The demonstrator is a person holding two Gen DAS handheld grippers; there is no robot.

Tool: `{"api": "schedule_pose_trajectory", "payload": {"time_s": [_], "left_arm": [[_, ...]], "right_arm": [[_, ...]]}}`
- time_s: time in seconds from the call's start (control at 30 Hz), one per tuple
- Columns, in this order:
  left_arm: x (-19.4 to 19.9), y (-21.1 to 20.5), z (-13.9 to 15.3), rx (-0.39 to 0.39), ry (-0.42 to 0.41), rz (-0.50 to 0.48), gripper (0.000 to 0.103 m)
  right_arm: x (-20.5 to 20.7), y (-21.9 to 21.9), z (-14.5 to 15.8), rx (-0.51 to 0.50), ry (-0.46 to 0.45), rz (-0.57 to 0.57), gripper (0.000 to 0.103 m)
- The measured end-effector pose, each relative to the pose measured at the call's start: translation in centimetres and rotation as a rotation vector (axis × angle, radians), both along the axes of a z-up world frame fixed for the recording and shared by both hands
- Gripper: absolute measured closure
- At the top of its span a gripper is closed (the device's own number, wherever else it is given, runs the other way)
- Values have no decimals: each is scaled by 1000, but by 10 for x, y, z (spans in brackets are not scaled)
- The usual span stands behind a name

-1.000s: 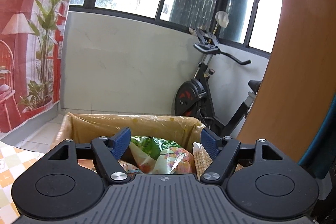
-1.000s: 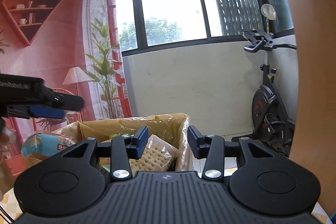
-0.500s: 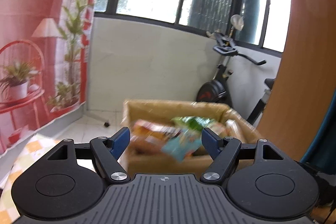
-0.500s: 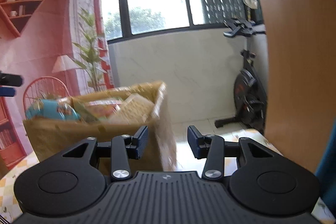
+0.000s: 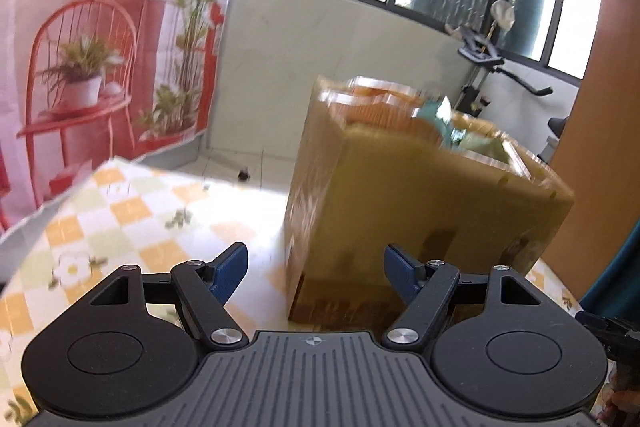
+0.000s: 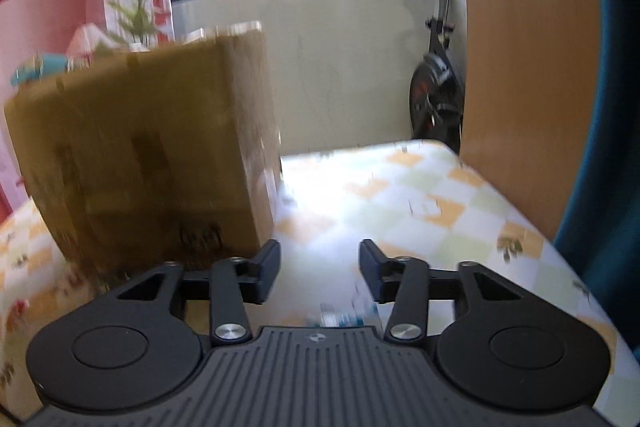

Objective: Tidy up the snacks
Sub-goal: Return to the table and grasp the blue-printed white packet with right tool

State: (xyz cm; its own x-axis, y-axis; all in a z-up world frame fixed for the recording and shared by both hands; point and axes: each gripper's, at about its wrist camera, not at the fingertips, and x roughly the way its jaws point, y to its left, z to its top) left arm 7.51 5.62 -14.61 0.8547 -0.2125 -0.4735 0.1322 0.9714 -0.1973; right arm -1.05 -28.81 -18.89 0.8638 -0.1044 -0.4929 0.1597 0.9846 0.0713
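Note:
A brown cardboard box (image 5: 424,195) stands on the checkered tablecloth (image 5: 120,211), with snack packets (image 5: 400,111) showing blurred above its rim. My left gripper (image 5: 316,275) is open and empty, low in front of the box's near left corner. In the right wrist view the box (image 6: 148,147) is at the left, a blue packet (image 6: 36,69) peeking over its top. My right gripper (image 6: 319,273) is open and empty, just right of the box's near corner, above the tablecloth (image 6: 440,203). A blurred bluish item (image 6: 340,315) lies under it.
A wooden panel (image 6: 528,67) rises at the table's right edge beside a blue curtain (image 6: 608,147). An exercise bike (image 5: 492,67) stands behind the table by the windowed wall. A red printed backdrop (image 5: 80,47) hangs at the left.
Both grippers have pulled back from above the box and dropped lower. The box now stands in front of them, seen from the side, and the tablecloth has come into view.

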Motion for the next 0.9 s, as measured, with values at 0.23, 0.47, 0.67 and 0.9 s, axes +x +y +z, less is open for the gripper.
{"api": "schedule_pose_trajectory", "payload": {"time_s": [0.23,0.47,0.67,0.9], "left_arm": [[-4,11,-24,5,73,40,26],[-11,21,-46,17,160,68,26],[-16,15,-59,9,218,76,26],[-11,-10,-65,8,242,1,26]], "right_arm": [[-2,-5,-29,-12,88,-14,42],[7,-5,-48,-10,161,-13,41],[17,8,-49,22,137,12,51],[22,32,-56,-37,103,74,52]]}}
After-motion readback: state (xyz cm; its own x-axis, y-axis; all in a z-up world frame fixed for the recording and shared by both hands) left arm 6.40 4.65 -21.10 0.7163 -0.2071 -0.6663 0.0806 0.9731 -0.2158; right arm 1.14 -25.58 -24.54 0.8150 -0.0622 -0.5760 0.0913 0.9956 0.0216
